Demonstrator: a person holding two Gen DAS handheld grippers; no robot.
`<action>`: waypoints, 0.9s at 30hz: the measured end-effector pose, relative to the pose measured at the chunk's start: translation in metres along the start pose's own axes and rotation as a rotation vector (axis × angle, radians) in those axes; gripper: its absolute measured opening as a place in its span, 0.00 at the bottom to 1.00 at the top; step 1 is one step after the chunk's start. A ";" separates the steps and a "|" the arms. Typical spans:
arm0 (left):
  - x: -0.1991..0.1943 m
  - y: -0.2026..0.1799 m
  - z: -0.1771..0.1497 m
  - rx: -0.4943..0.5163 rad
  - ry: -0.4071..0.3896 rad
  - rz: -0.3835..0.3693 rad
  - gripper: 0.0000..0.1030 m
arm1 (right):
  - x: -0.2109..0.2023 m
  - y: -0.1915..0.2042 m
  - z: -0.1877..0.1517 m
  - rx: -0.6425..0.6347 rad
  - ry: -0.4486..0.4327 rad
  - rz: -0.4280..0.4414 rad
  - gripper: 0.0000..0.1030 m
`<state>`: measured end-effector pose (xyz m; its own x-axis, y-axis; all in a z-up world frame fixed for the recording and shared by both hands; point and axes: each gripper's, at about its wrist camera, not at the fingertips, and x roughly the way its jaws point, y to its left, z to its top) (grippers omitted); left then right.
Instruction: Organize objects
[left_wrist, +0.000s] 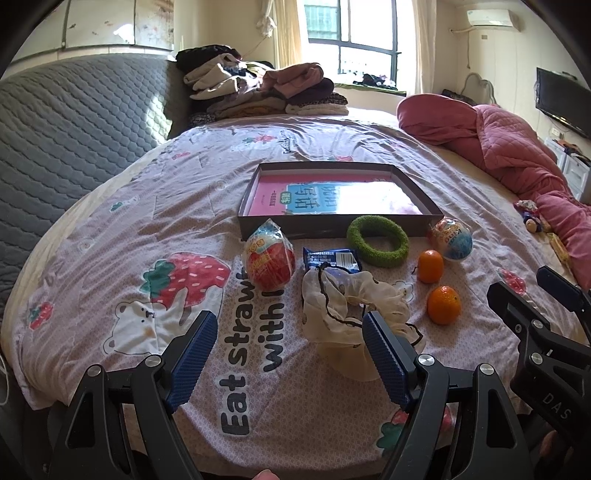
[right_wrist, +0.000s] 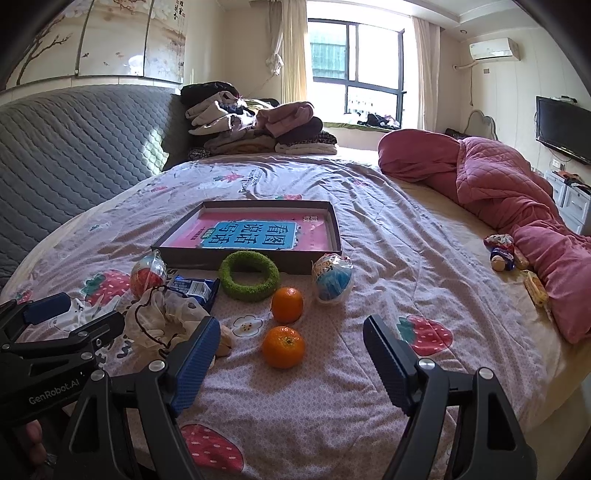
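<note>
On the strawberry-print bedsheet lies a shallow dark box (left_wrist: 295, 227) (right_wrist: 192, 260) holding a pink book. In front of it sit a red toy egg (left_wrist: 269, 258) (right_wrist: 147, 275), a blue snack packet (left_wrist: 330, 258) (right_wrist: 195, 290), a green ring (left_wrist: 376, 240) (right_wrist: 249, 275), a blue toy egg (left_wrist: 452, 240) (right_wrist: 332, 278) and two oranges (left_wrist: 430, 266) (left_wrist: 443, 304). My left gripper (left_wrist: 289, 321) is open over bare sheet, its right finger beside a cream scrunchie (left_wrist: 351, 306) (right_wrist: 162, 317). My right gripper (right_wrist: 291, 325) is open, with the nearer orange (right_wrist: 283, 347) just beyond its fingertips, untouched.
A pile of folded clothes (right_wrist: 258, 125) sits at the far side by the grey quilted headboard (right_wrist: 74, 147). A rolled pink quilt (right_wrist: 517, 192) runs along the right, with small toys (right_wrist: 502, 253) beside it. The bed's edge is close below both grippers.
</note>
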<state>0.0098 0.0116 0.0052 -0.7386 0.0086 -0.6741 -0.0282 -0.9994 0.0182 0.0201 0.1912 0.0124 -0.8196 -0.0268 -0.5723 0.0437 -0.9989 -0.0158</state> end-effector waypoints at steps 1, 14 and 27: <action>0.001 0.000 -0.001 0.000 0.002 -0.002 0.79 | 0.000 0.000 0.000 -0.001 0.001 0.000 0.77; 0.023 -0.002 -0.011 -0.005 0.089 -0.028 0.79 | 0.014 -0.006 -0.008 -0.018 0.047 0.002 0.77; 0.034 -0.002 -0.002 -0.047 0.072 -0.070 0.79 | 0.034 -0.012 -0.015 -0.008 0.079 0.009 0.77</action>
<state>-0.0136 0.0140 -0.0191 -0.6855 0.0778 -0.7239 -0.0453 -0.9969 -0.0643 -0.0003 0.2033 -0.0191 -0.7715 -0.0321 -0.6355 0.0557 -0.9983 -0.0172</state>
